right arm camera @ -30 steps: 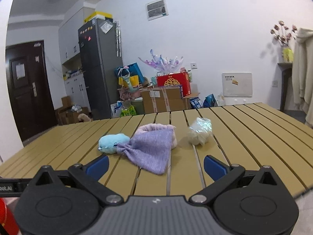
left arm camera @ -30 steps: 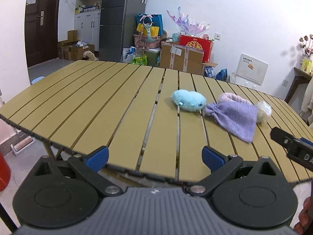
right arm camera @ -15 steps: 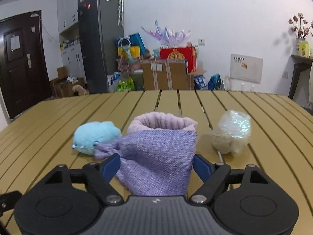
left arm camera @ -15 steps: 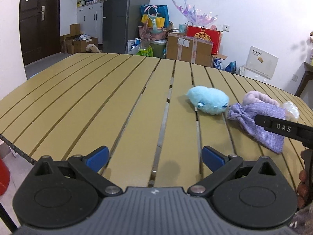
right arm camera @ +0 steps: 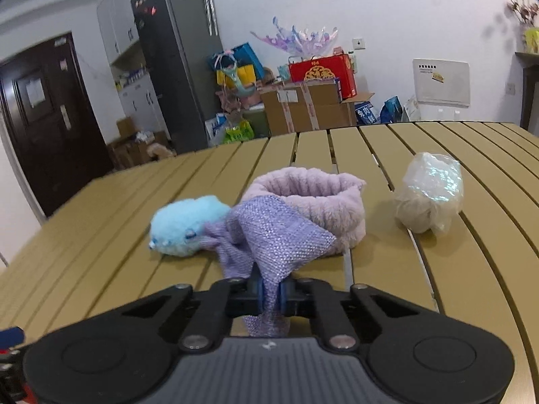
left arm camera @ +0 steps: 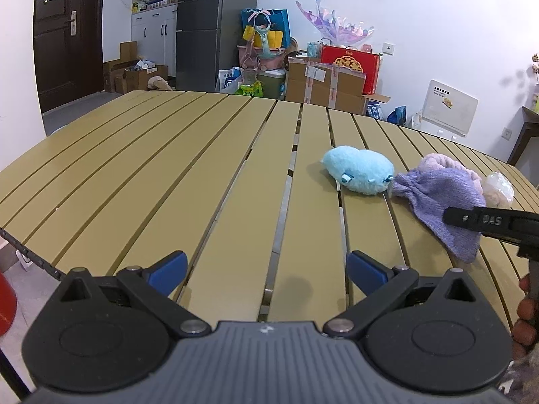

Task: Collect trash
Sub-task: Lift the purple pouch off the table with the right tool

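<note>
1. Looking along the left gripper (left arm camera: 266,269), the left wrist view shows a slatted yellow table (left arm camera: 168,175) reaching away to a cluttered wall with cardboard boxes (left arm camera: 323,84), a red gift box (left arm camera: 350,64) and a grey fridge (left arm camera: 198,30).
2. On the right part of the table lies a blue plush toy (left arm camera: 358,175). Just beside it, touching or nearly so, is a purple cloth pouch (left arm camera: 441,202), and beyond the pouch a crumpled clear plastic wad (left arm camera: 498,188), the trash.
3. A black finger of the right gripper (left arm camera: 485,220) crosses over the pouch's near end and hides part of it; fingertips of a hand (left arm camera: 525,316) show at the right edge.
4. The left gripper's blue pads (left arm camera: 168,267) stand spread wide over bare slats, with nothing between them and nothing touched.
5. In the right wrist view, the pouch (right arm camera: 269,232) lies straight ahead with its fluffy pink rim (right arm camera: 310,195) open upward. The plush toy (right arm camera: 185,225) is against its left side and the plastic wad (right arm camera: 427,195) stands apart to the right on the table (right arm camera: 471,269).
6. The right gripper (right arm camera: 270,294) has its pads pressed together, pinching the pouch's near corner, which is drawn up from the table into the jaws.
</note>
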A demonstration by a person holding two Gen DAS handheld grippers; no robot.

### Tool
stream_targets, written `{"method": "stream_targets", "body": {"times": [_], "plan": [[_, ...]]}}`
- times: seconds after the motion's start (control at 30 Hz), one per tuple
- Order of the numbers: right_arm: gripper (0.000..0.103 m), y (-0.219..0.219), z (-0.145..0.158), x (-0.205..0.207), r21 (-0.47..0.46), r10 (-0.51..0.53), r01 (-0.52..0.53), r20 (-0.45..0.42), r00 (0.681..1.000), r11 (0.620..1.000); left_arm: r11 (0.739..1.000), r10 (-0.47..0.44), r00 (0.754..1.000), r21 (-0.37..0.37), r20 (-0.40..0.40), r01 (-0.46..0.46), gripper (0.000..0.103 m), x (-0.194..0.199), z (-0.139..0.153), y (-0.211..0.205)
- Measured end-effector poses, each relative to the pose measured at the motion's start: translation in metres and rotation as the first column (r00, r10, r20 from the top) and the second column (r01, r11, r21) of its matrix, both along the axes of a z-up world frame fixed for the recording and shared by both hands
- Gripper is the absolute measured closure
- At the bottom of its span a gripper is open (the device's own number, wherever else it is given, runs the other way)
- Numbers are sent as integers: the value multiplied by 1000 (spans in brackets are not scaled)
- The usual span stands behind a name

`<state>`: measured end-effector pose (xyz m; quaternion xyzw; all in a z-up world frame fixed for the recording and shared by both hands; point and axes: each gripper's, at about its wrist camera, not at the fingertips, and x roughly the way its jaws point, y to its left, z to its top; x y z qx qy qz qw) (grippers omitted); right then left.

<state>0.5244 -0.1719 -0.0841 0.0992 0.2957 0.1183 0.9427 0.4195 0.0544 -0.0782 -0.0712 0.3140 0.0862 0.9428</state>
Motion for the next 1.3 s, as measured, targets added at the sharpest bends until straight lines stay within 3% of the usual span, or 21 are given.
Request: {"method": "stream_targets", "body": {"times": [0.63,0.93,1.3], "plan": [[98,-62,19,-56,134,-124,100,187,975,986,999,-26,1000,43,18,25,0,2,9,-17],[98,-98,24,-62,225,-183,128,243,953,966,993,-81,996,93,27,78,0,33,31,-43],[98,-137,16,-51,261,-268,206,226,937,943,983,-143,990,117,-9,143,0,86,35,-72]]}}
